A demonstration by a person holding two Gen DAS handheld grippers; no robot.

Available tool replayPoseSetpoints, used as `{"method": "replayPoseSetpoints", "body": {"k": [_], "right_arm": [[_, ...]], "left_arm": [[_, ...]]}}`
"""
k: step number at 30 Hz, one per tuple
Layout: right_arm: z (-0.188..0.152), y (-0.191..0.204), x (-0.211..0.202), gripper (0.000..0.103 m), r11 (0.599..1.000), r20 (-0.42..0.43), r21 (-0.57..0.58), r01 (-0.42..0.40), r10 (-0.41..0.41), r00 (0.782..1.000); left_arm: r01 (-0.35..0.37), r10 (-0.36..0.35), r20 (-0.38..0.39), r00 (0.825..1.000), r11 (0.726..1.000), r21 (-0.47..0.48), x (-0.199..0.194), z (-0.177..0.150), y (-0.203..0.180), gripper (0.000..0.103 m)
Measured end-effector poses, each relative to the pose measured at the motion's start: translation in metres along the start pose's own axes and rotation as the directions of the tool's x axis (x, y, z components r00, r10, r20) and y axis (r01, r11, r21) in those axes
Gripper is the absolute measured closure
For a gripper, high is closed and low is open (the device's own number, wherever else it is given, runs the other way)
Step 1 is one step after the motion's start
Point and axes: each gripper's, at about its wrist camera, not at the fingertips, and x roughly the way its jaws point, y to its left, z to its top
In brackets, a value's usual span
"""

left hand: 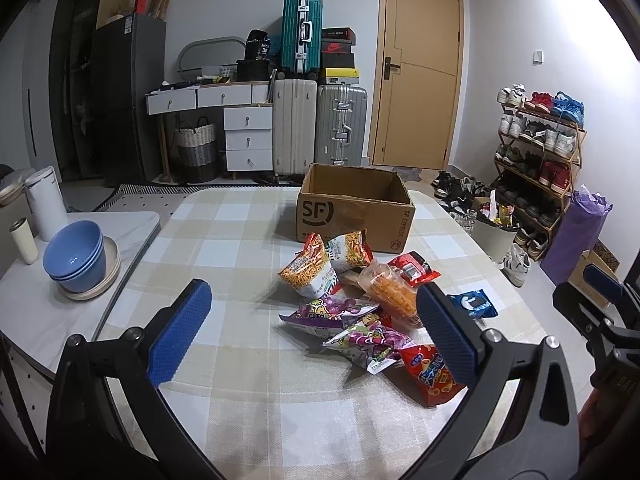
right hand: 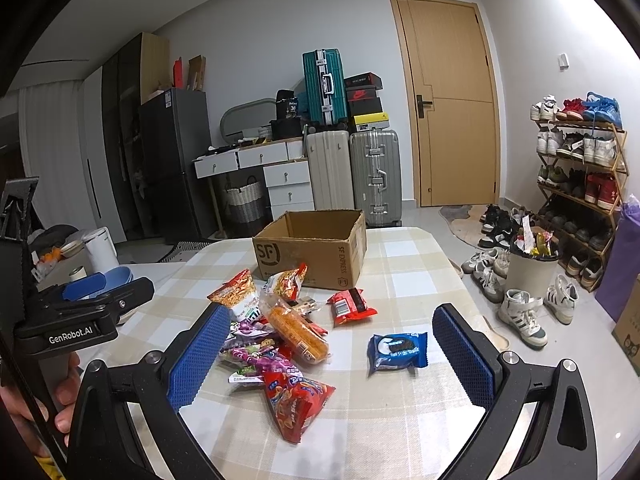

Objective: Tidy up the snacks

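Observation:
A pile of snack packs lies on the checked tablecloth (left hand: pixel 248 400) in front of an open cardboard box (left hand: pixel 354 210). The pile holds an orange noodle snack bag (left hand: pixel 310 272), purple packs (left hand: pixel 340 312), a red chip bag (left hand: pixel 434 372) and a clear pack of orange crackers (right hand: pixel 298 330). A blue Oreo pack (right hand: pixel 398 350) lies apart to the right, a red pack (right hand: pixel 350 306) behind it. The box (right hand: pixel 316 248) looks empty. My left gripper (left hand: pixel 316 332) is open above the pile. My right gripper (right hand: pixel 332 356) is open above the near snacks.
Stacked blue bowls (left hand: pixel 76 256) on a plate, a white cup (left hand: pixel 24 240) and a white canister (left hand: pixel 46 200) stand on the side table at left. A full waste bin (right hand: pixel 532 268), loose shoes and a shoe rack (right hand: pixel 580 176) are on the floor right of the table.

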Motion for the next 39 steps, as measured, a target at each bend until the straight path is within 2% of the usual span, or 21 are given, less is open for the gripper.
{"method": "replayPoseSetpoints", "body": {"k": [13, 21, 26, 30, 35, 36, 38, 39], "right_arm": [[-0.002, 0.002, 0.006, 0.0, 1.0, -0.023, -0.005, -0.022, 0.022, 0.999], [-0.015, -0.004, 0.025, 0.0, 0.997, -0.092, 0.012, -0.071, 0.072, 0.993], [-0.037, 0.003, 0.056, 0.0, 0.993, -0.199, -0.011, -0.12, 0.115, 0.973], [-0.059, 0.006, 0.087, 0.0, 0.987, -0.293, 0.0, -0.162, 0.155, 0.943], [-0.077, 0.006, 0.118, 0.001, 0.986, -0.376, 0.017, -0.168, 0.162, 0.912], [-0.08, 0.005, 0.123, 0.003, 0.984, -0.387, 0.027, -0.173, 0.17, 0.906], [-0.086, 0.003, 0.133, 0.022, 0.982, -0.413, 0.043, -0.182, 0.183, 0.892], [-0.088, 0.002, 0.138, 0.027, 0.983, -0.435, 0.05, -0.177, 0.181, 0.882]], "left_arm": [[0.004, -0.004, -0.01, 1.0, 1.0, -0.001, 0.001, 0.001, 0.002, 0.001], [-0.018, 0.018, -0.039, 0.999, 1.0, -0.006, 0.014, -0.004, 0.005, 0.001], [-0.002, -0.001, -0.093, 0.996, 1.0, -0.03, 0.036, -0.012, 0.015, 0.001], [-0.006, 0.0, -0.13, 0.992, 0.999, -0.044, 0.057, -0.019, 0.023, 0.001], [0.018, -0.036, -0.218, 0.975, 0.996, -0.085, 0.092, -0.031, 0.038, 0.001], [0.028, -0.051, -0.237, 0.97, 0.995, -0.1, 0.099, -0.033, 0.042, 0.001], [0.028, -0.058, -0.259, 0.964, 0.992, -0.119, 0.11, -0.039, 0.048, 0.001], [0.027, -0.059, -0.264, 0.963, 0.992, -0.121, 0.114, -0.041, 0.05, 0.001]]}}
